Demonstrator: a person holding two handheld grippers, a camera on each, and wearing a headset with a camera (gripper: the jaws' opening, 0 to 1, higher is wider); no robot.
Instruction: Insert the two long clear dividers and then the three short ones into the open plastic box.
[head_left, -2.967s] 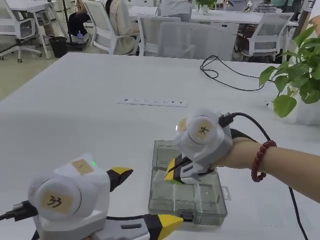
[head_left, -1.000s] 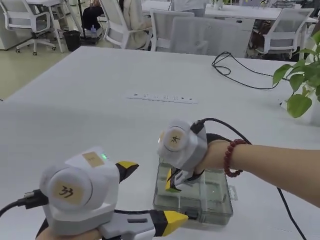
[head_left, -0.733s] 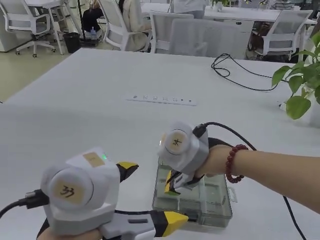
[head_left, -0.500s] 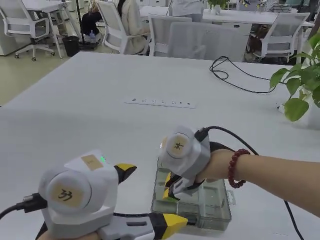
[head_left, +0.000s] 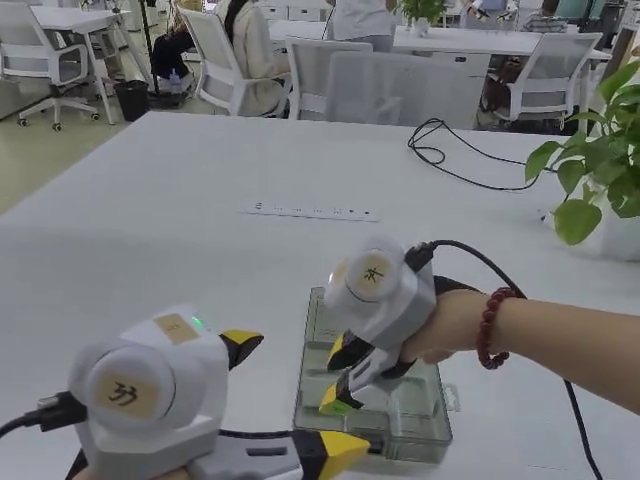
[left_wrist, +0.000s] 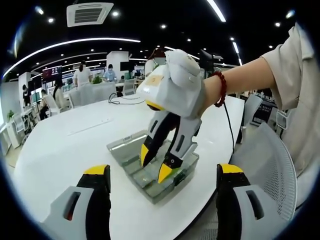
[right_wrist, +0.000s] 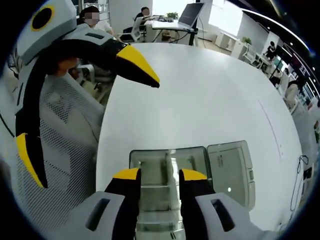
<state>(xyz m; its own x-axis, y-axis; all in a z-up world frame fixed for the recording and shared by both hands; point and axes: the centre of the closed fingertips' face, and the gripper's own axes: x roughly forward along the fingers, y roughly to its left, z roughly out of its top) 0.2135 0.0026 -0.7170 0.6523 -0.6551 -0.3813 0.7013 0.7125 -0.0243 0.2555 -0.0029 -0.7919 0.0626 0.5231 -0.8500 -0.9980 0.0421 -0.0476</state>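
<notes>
Open-plan office: desks (head_left: 470, 40), mesh chairs (head_left: 545, 85).

The left gripper (head_left: 295, 398) and right gripper (head_left: 333, 378) have pale grey housings, round tan labels with handwritten marks, and black jaws tipped yellow. A black cable (head_left: 470, 250) passes above the red bead bracelet (head_left: 489, 328); the short sleeve (left_wrist: 295, 75) is beige

The bench (head_left: 150, 220) lies open to the left of and beyond the open plastic box (head_left: 420, 425). Only a flat power strip (head_left: 310, 211) sits farther back, with a black cable (head_left: 450, 155) and a potted plant (head_left: 590, 160) toward the far right. The right gripper (head_left: 338, 380) hangs over the box, jaws pointing down and barring entry from above, while the left gripper (head_left: 295, 397), jaws spread wide, crowds the near left corner.
</notes>
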